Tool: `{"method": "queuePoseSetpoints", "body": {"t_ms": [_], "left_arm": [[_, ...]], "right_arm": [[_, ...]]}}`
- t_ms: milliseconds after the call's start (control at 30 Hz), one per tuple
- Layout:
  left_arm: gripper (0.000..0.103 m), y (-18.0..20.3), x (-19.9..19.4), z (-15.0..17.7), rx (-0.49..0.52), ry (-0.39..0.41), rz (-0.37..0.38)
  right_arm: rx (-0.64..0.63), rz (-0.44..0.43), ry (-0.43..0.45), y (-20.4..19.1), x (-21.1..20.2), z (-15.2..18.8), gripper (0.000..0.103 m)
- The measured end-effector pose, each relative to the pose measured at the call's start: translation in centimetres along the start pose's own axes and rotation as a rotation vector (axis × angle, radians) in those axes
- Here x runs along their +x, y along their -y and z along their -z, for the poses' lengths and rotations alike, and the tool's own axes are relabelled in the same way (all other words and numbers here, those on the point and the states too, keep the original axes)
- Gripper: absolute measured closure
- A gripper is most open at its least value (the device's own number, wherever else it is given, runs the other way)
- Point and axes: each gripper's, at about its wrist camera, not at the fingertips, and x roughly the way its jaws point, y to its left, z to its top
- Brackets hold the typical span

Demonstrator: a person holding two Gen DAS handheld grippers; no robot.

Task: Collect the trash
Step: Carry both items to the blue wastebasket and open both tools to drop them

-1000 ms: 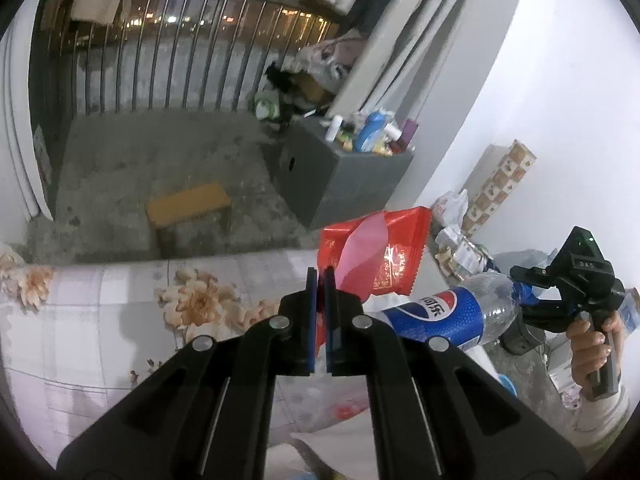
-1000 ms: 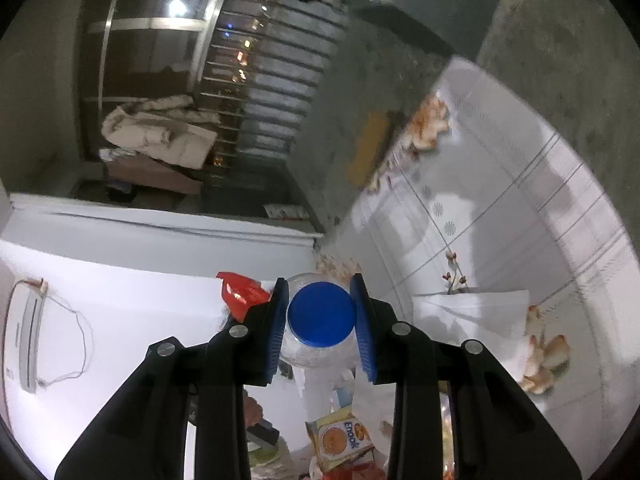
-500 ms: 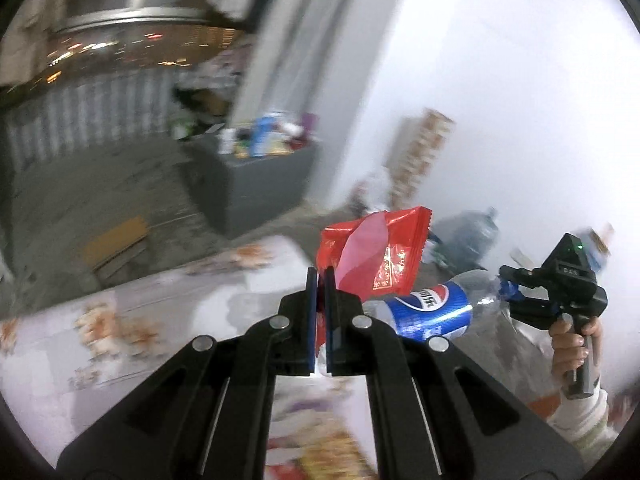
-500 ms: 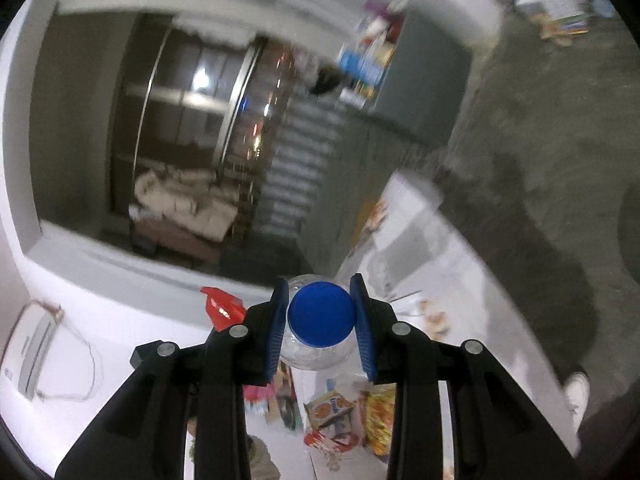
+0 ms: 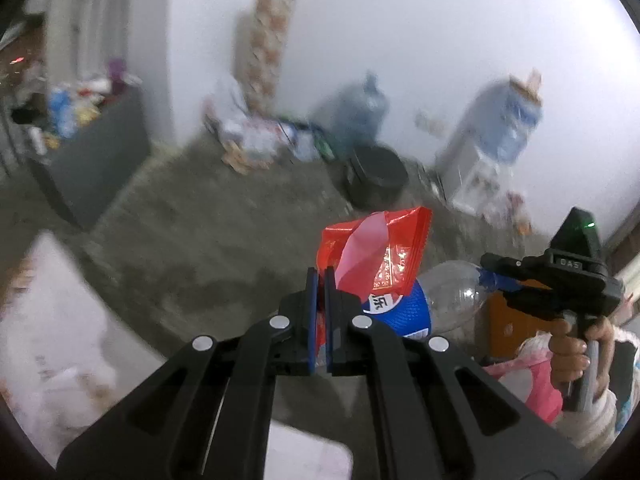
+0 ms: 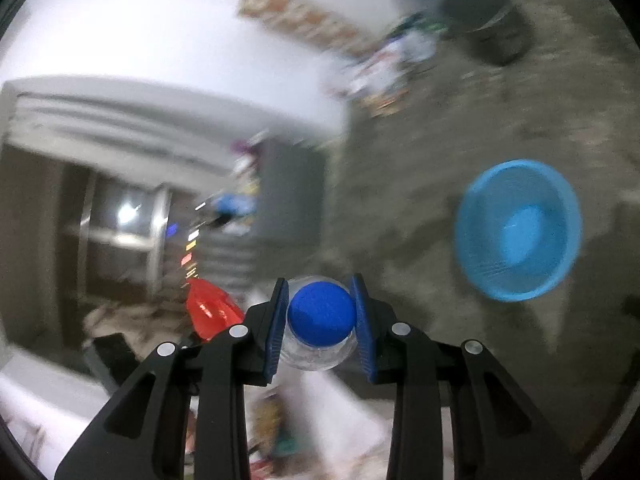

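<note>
Since approx. 1 s ago both views have been swung off the flowered bed toward the concrete floor (image 5: 208, 240) and white wall; heavy blur suggests a fast carry. A black bin (image 5: 376, 176) by the wall and a blue basin (image 6: 520, 232) on the floor are now seen, either poss. the drop point. The Pepsi bottle (image 5: 432, 300) is kept clamped at its blue cap by the right gripper (image 6: 322, 316). The red wrapper (image 5: 376, 252) is kept pinched between the left gripper (image 5: 320, 296) fingers, nearly closed. Pickup is judged done; disposal pending.

Both wrist views look along their jaws, sharing the black bin (image 5: 375, 176) (image 6: 490, 24).
</note>
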Motion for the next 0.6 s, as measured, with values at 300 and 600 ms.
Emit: {"method": "queuePoseSetpoints", "body": {"t_ms": [300,600], "left_arm": [[0.102,4.7,20.7,3.5,-0.035,-0.272,0.037],[0.086,5.0,30.9,5.8,-0.007,-0.367,-0.051]], "right_arm": [[0.142,0.355,0.136,12.4,3.5,-1.2,0.072],[0.233,0.495,0.21,20.5,8.4,-0.9,0.071]]}}
